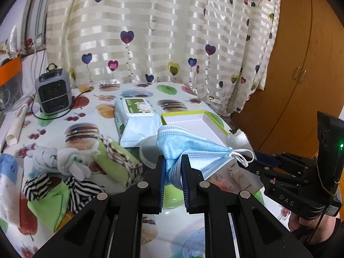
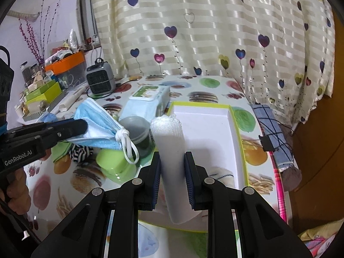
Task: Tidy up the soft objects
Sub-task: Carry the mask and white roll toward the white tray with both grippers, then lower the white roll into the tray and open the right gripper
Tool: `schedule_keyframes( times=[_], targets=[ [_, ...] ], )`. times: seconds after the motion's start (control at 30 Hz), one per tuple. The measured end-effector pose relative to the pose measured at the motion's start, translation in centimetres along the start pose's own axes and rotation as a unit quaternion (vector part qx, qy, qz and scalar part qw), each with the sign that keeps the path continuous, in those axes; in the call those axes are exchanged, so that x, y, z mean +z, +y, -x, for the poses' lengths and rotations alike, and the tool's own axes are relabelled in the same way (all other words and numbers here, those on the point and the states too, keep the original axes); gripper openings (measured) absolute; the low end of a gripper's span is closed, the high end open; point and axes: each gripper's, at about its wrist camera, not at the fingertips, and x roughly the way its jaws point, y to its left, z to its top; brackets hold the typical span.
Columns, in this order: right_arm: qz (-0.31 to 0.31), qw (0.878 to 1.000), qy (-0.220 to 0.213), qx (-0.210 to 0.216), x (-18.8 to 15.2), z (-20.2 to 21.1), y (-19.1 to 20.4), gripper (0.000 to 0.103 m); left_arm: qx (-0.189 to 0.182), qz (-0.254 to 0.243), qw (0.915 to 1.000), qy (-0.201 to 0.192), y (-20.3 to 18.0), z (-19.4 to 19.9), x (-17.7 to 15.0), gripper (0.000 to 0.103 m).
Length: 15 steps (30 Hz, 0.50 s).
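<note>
Left wrist view: left gripper pinches a blue face mask above the table. Right gripper clamps a white roll over the tray's near edge.

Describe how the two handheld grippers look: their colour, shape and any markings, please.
Both are black, angular plastic with blue ribbed pads inside the fingers and round silver pins at the joints. The right gripper bears "DAS" lettering and a lit green light; the left gripper reads "GenRobot.AI". A dark cable hangs below each handle.
</note>
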Motion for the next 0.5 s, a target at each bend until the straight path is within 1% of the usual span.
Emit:
schedule_keyframes(
  times=[0.3,0.5],
  targets=[
    [-0.016,1.0,0.025,0.002,-0.6,-2.7,-1.2,0.022,-0.003,-0.004,1.0,0.003,-0.5,-1.1,0.6,0.013],
    [-0.03,0.998,0.052,0.001,-1.2,-5.1,-1.9,0.022,-0.004,-0.004,0.9999,0.009,-0.4,-2.0,0.9,0.013]
  ],
)
